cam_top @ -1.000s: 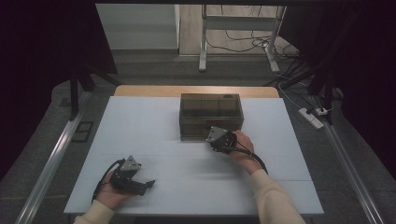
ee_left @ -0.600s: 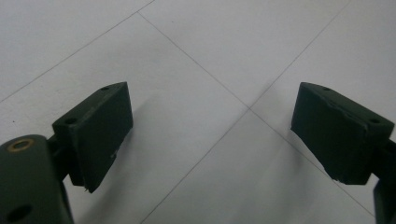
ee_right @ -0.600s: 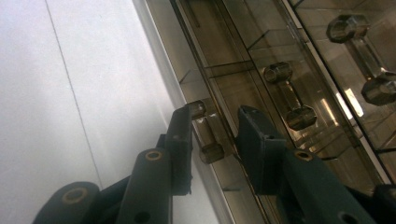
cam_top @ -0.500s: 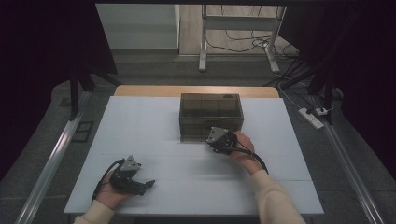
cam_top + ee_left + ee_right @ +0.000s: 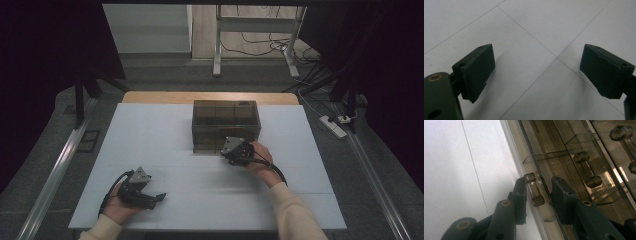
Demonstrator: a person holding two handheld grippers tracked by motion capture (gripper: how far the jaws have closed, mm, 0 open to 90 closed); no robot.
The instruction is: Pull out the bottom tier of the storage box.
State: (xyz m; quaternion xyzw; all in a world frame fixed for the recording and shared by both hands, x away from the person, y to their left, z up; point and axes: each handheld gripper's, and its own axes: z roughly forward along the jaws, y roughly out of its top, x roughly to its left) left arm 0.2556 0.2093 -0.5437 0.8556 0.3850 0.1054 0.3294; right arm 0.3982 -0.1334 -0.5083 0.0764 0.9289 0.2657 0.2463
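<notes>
**Q:** What has my right tool got?

**A:** The right gripper (image 5: 537, 192) sits low at the front face of the smoky plastic box (image 5: 226, 122). Its jaws are narrowed to either side of a small clear handle (image 5: 534, 190) on that face. One jaw sits against the handle's side; the other looks a hair off it, partly behind the front panel's edge. I can't tell whether it is pinching yet. My guess: I'm lined up on it because that handle is the only purchase on a flush drawer front.

**Q:** And the box itself?

**A:** It stands near the far middle of the white table (image 5: 165, 130), long side toward me. Through the walls I see inner dividers and more handles (image 5: 587, 170) like the first, so probably several drawers. What's inside them I can't make out.

**Q:** Why come in so low?

**A:** A judgement only: the handle stands out from the face, so the jaws have to straddle it square-on for a straight pull.

**Q:** Left side?

**A:** The left gripper (image 5: 536, 72) has its jaws spread wide, nothing between them, just bare tabletop. From above, it (image 5: 150, 196) rests at the near left corner, well apart from the box. Parked out of the way, I'd say, free to steady the box if it slides.
</notes>
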